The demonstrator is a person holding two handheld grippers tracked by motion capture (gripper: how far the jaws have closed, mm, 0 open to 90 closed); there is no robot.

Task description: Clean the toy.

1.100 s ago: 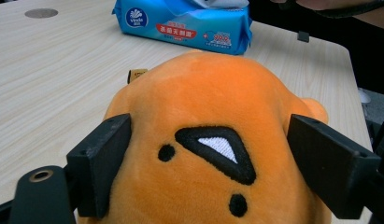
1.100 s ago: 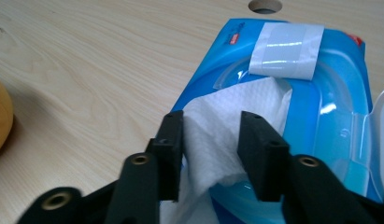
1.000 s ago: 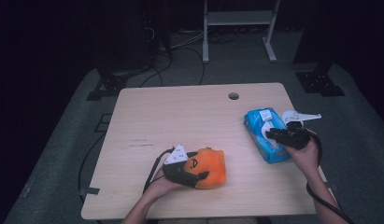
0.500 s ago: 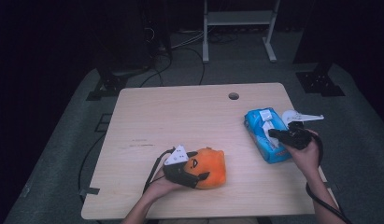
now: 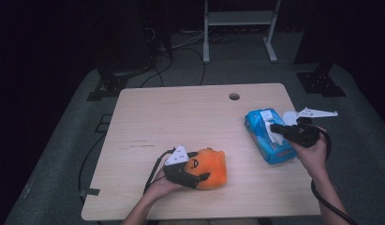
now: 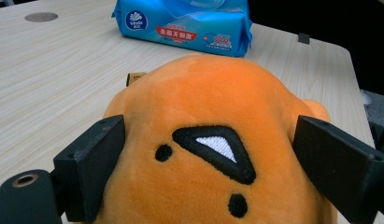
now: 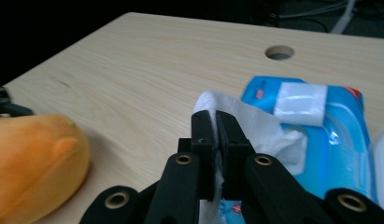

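An orange plush toy (image 5: 211,169) with a stitched face lies near the table's front edge. My left gripper (image 5: 201,174) comes at it from the left, and in the left gripper view its two black jaws press against both sides of the plush toy (image 6: 213,102). A blue pack of wipes (image 5: 265,138) lies at the right of the table. Over its top my right gripper (image 5: 275,128) is shut on a white wipe (image 7: 255,123) that rises from the pack's (image 7: 341,135) opening, the wipe pinched between the jaws of the right gripper (image 7: 215,122).
The light wooden table (image 5: 181,117) has a round cable hole (image 5: 234,96) at its far right. A white metal stand (image 5: 237,21) and black cables lie on the floor behind. A cable (image 5: 154,172) trails from my left gripper towards the front edge.
My right gripper has shifted very slightly over the pack with the wipe still pinched. The left gripper and the plush toy have not moved.
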